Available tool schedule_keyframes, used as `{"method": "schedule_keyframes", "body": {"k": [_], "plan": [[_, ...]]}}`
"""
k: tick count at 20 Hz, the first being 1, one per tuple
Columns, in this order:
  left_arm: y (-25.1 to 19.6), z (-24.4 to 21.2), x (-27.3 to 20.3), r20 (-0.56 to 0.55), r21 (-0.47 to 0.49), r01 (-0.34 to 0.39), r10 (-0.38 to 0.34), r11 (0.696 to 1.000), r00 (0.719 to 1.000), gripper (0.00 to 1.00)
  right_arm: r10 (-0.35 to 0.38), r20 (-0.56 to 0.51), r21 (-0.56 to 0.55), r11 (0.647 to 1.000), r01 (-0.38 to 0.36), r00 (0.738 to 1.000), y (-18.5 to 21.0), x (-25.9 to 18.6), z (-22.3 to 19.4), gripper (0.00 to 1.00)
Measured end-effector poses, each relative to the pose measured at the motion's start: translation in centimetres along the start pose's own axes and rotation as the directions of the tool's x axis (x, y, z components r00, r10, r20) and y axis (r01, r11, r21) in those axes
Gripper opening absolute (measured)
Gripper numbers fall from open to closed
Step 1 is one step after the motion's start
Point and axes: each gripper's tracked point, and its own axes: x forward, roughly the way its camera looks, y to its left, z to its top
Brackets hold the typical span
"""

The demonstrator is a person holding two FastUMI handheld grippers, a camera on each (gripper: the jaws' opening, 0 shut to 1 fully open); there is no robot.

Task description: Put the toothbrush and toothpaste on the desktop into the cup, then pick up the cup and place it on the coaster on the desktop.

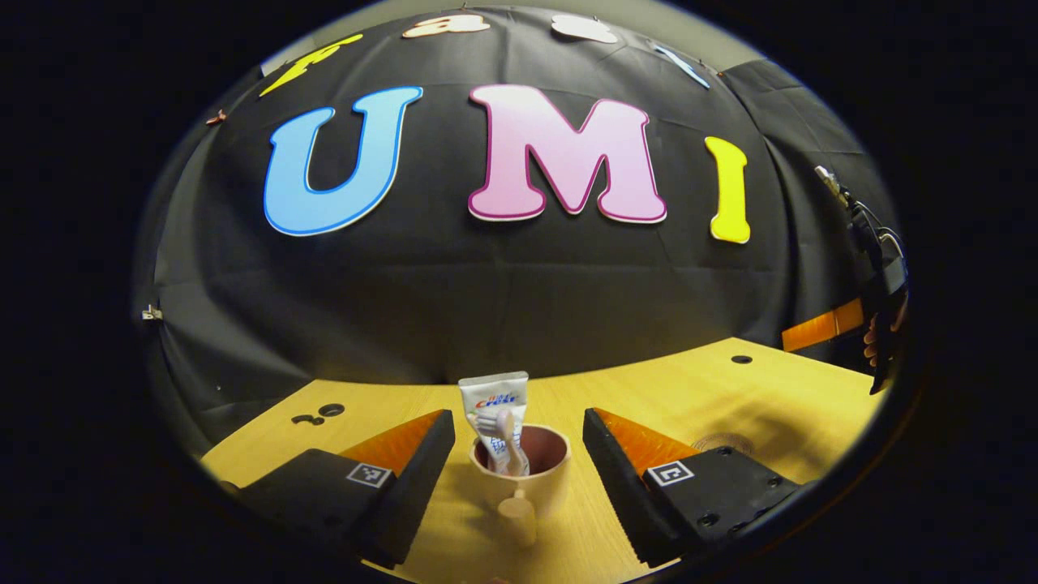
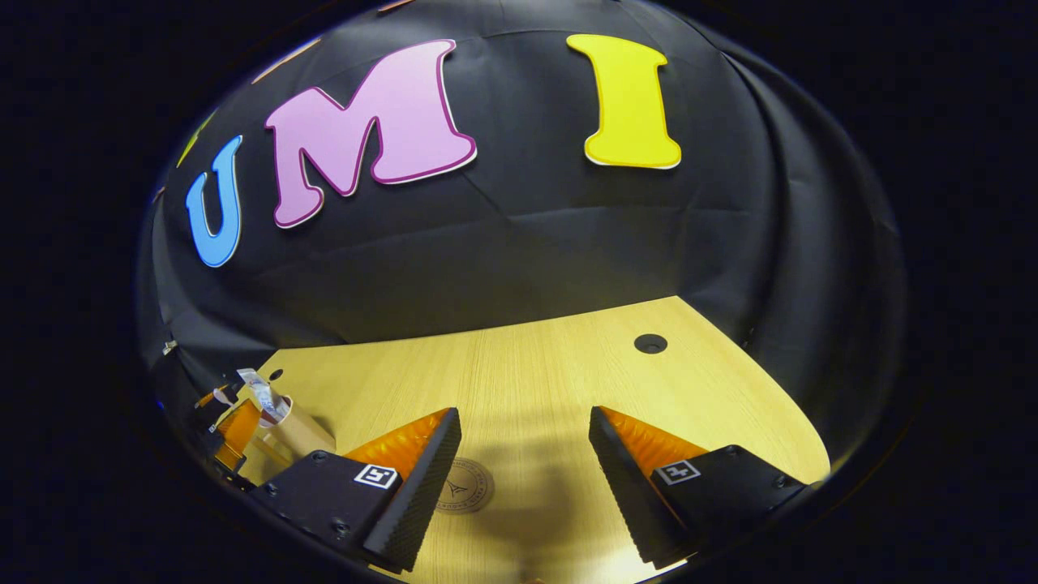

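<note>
Standing upright on the surface (image 1: 778, 397), the cup (image 1: 523, 470) is already holding both the toothpaste (image 1: 496, 405) and the toothbrush (image 1: 507, 442), which are leaning together against its far-left wall and rising above the rim. I am therefore judging the loading step finished and the lifting step in hand. In the left gripper view I am bracketing the cup with the left gripper (image 1: 519, 454), its fingers spread wide, one to each side and clear of the wall; the cup's handle (image 1: 517, 515) is pointing back toward me between them. The gripper is released and grasping nothing.

The coaster (image 2: 462, 485), a round disc lying flat, is sitting near the cup on its right; in the right gripper view it is lying partly behind the left finger of the right gripper (image 2: 525, 470). I am holding that gripper low over the surface, level, fingers apart and empty.

The next move, as I am judging it, is calling for closing the left fingers squarely on the cup body, lifting without tilting so the tall contents are not tipping out, and carrying it rightward onto the disc, with the right gripper drawn aside first.
</note>
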Motion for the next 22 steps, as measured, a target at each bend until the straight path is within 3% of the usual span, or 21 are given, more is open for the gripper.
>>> {"method": "schedule_keyframes", "body": {"k": [4,7,13,17,22], "plan": [[0.7,-1.5,-0.3,-0.136,-0.033,0.001,-0.005,0.999,0.991,0.99,-0.029,0.012,0.027,0.999,0.028,1.000,-2.0,-1.0,1.3,0.98],[0.4,-3.7,-0.6,-0.295,-0.048,0.031,-0.043,0.998,0.954,0.99,-0.063,0.025,0.053,0.997,0.061,0.998,-4.1,-1.7,2.5,0.98],[1.1,-7.2,-0.4,-0.557,-0.039,0.046,-0.060,0.998,0.828,0.99,-0.177,0.057,0.098,0.980,0.171,0.983,-10.7,-4.7,4.6,0.98],[0.8,-8.4,0.0,-0.683,-0.073,0.066,-0.098,0.995,0.724,0.99,-0.247,0.067,0.093,0.966,0.241,0.967,-14.7,-7.5,4.7,0.98],[0.7,-9.2,1.2,-0.781,0.014,0.146,-0.081,0.989,0.619,0.97,-0.308,0.044,0.068,0.950,0.304,0.951,-18.4,-11.1,3.6,0.98]]}}
